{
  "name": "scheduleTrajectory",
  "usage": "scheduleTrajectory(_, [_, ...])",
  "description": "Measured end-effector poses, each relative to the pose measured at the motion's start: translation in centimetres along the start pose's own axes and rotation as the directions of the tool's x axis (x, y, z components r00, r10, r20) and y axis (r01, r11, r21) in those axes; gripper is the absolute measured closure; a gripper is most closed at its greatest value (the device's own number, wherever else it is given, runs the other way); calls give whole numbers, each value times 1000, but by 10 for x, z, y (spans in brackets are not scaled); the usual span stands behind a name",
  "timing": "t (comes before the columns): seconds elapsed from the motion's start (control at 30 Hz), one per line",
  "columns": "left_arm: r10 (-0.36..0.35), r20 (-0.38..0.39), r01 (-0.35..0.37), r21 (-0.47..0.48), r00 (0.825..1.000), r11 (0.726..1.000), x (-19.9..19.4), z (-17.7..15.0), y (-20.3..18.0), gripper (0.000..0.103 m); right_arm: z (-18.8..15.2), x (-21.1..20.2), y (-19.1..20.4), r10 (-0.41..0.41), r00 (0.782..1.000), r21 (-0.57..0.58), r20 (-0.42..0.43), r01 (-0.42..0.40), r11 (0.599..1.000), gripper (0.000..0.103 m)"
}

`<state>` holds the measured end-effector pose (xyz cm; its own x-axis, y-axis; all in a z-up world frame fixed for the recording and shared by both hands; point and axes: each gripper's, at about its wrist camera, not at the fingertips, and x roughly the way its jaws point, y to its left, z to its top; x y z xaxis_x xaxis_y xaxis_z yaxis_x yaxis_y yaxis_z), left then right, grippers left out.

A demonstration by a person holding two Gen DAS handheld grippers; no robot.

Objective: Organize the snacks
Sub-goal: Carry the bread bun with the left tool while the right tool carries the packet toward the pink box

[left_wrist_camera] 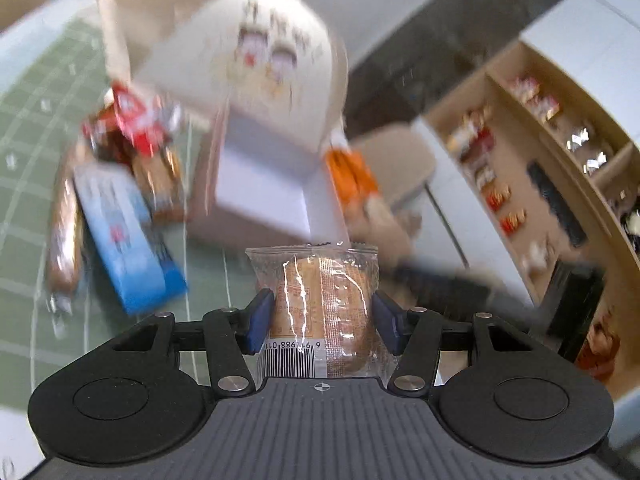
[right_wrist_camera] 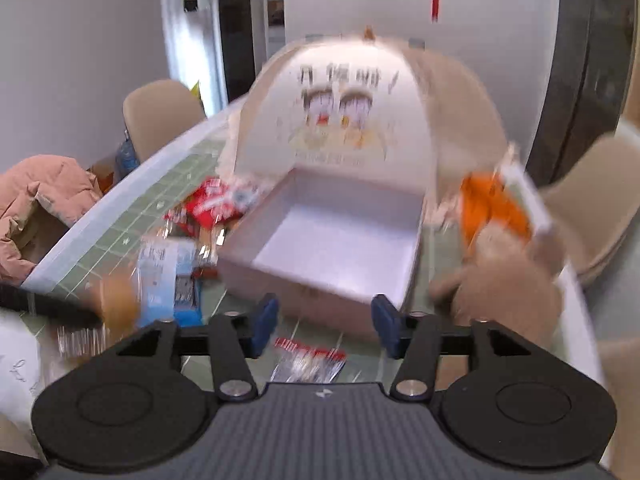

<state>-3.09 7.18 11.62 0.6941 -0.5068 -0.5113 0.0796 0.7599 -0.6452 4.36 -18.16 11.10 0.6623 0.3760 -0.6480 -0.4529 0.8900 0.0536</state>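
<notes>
Snack packet held above the counter

Left tool (left_wrist_camera: 323,316) grips a clear-wrapped biscuit packet (left_wrist_camera: 320,304) between its blue pads, in front of the open white box (left_wrist_camera: 260,196). Right tool (right_wrist_camera: 325,326) is open and holds nothing; below it a small red-striped snack packet (right_wrist_camera: 308,362) lies on the green counter (right_wrist_camera: 132,216), just beside the box

Open box (right_wrist_camera: 336,248) mid-table on mat (right_wrist_camera: 132,216), lid (right_wrist_camera: 344,112) upright behind. Snack pile (right_wrist_camera: 208,204) left of box. Packet (right_wrist_camera: 492,204) right. Small packet (right_wrist_camera: 308,360) before box.
</notes>
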Motion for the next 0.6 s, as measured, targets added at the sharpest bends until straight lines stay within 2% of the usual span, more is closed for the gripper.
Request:
scheduleTrajectory(0.03, [28, 13, -28, 11, 1000, 1000, 0, 3, 1, 44, -6, 8, 1, 7, 1000, 23, -24, -6, 1000, 40])
scheduleTrajectory(0.17, [122, -24, -122, 6, 992, 992, 2, -3, 21, 44, -28, 46, 8, 20, 994, 99, -103, -10, 995, 39])
scheduleTrajectory(0.27, [143, -87, -145, -25, 986, 989, 5, -17, 38, 44, -41, 73, 9, 14, 987, 165, -162, 13, 986, 39])
scheduleTrajectory(0.37, [156, -141, -157, 5, 978, 988, 5, -33, 41, 44, -50, 94, 10, 24, 975, 202, -219, 21, 979, 39])
scheduleTrajectory(0.47, [177, -184, -172, 40, 967, 984, 1, -48, 44, 44, -54, 102, 20, 4, 973, 151, -230, 31, 988, 32])
scheduleTrajectory(0.6, [201, -217, -198, 35, 955, 980, -3, -67, 50, 44, -57, 105, 35, -31, 974, 53, -225, 44, 998, 33])
